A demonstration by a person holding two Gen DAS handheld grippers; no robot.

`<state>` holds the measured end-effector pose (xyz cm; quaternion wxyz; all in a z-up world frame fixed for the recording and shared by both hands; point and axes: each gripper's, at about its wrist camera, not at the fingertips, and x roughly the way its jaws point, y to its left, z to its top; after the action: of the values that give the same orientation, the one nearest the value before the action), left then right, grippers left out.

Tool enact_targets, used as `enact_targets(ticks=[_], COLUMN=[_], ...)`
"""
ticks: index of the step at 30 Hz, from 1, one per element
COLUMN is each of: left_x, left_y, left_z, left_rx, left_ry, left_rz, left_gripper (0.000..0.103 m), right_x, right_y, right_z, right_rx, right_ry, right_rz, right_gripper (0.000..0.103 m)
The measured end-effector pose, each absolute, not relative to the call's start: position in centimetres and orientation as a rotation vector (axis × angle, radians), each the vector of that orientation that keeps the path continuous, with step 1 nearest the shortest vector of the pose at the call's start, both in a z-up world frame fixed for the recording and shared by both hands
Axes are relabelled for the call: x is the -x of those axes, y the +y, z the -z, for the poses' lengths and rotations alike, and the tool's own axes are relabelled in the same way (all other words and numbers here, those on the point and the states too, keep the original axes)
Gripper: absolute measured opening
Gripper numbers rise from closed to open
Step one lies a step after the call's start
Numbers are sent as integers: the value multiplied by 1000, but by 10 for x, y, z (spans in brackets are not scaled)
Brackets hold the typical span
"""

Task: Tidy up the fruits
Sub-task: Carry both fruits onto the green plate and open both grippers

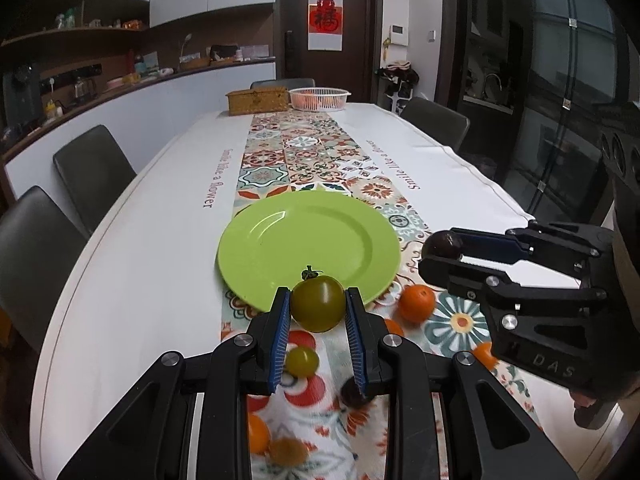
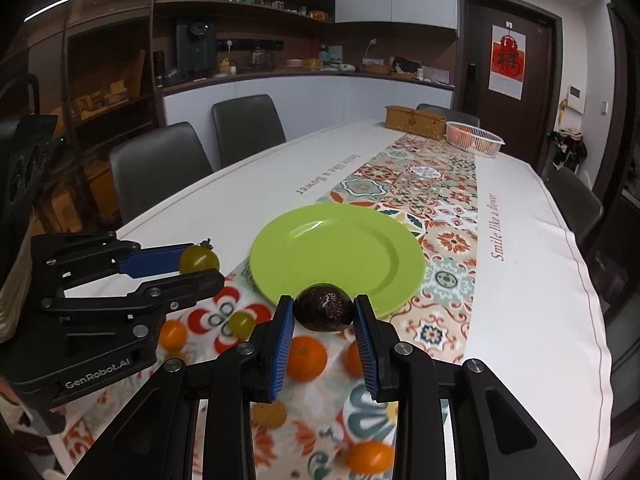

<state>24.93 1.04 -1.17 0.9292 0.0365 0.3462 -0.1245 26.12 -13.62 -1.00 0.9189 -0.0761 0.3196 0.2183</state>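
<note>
My left gripper [image 1: 318, 304] is shut on a green tomato [image 1: 317, 303] with a stem, held above the near rim of a bare lime-green plate [image 1: 308, 240]. My right gripper [image 2: 324, 310] is shut on a dark purple wrinkled fruit [image 2: 325, 307], also just short of the plate [image 2: 336, 252]. Each gripper shows in the other's view: the right one [image 1: 440, 246] at right, the left one [image 2: 198, 262] at left. Loose on the patterned runner below lie several oranges [image 1: 416, 303] [image 2: 306, 357], a small green tomato [image 1: 302, 360] [image 2: 241, 324] and a dark fruit [image 1: 352, 394].
A white table [image 1: 160, 208] with a tiled runner stretches away. At its far end stand a woven box [image 1: 258, 101] and a white basket [image 1: 319, 98] with orange fruit. Dark chairs [image 1: 94, 172] line both sides. A counter and shelves run behind.
</note>
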Motion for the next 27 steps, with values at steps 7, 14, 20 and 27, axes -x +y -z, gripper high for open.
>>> enact_targets(ticks=[7,14,20,27], left_x=[-286,-324,-337,-338], left_y=[12,12,12,14], left_z=[26,47,59,57], left_rx=[-69,-76,-79,-81], left_ry=[777,866,904,889], left_rz=[264,269,274,243], left_gripper=[27,27,27,42], right_x=[-307,-339,-360,-366], right_y=[-128,-121,-121,-122], right_z=[23,45,57,62], right_rx=[186,212,182,172], right_ry=[718,790,844,858], right_rz=[-449,-459,-467,-458], right_gripper=[31,31,31,36])
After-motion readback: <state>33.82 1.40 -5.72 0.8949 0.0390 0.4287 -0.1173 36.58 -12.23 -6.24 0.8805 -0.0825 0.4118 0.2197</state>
